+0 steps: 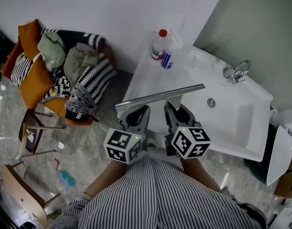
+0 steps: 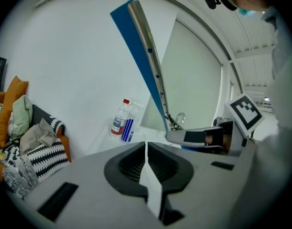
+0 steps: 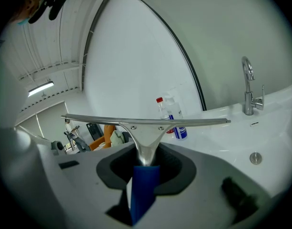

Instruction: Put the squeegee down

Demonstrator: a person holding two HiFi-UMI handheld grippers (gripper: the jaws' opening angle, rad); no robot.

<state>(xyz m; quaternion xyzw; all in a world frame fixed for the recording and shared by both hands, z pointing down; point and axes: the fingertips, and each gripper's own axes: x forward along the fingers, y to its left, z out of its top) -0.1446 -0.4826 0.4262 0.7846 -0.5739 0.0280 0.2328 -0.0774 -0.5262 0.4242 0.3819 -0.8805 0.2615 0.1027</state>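
Note:
A squeegee (image 1: 160,98) with a long metal blade and a blue handle is held over the front edge of the white sink counter (image 1: 145,78). My right gripper (image 1: 176,109) is shut on the blue handle (image 3: 145,185), and the blade (image 3: 146,121) lies level across the right gripper view. My left gripper (image 1: 138,114) hovers just left of it, jaws shut with nothing between them. In the left gripper view the squeegee (image 2: 146,46) stands up steeply, with the right gripper (image 2: 203,137) below it.
A red-capped bottle (image 1: 159,45) and a spray bottle (image 1: 168,57) stand at the counter's back left. The basin (image 1: 234,116) with drain (image 1: 211,102) and chrome faucet (image 1: 237,70) lies right. An orange chair (image 1: 29,87) piled with clothes stands left on the floor.

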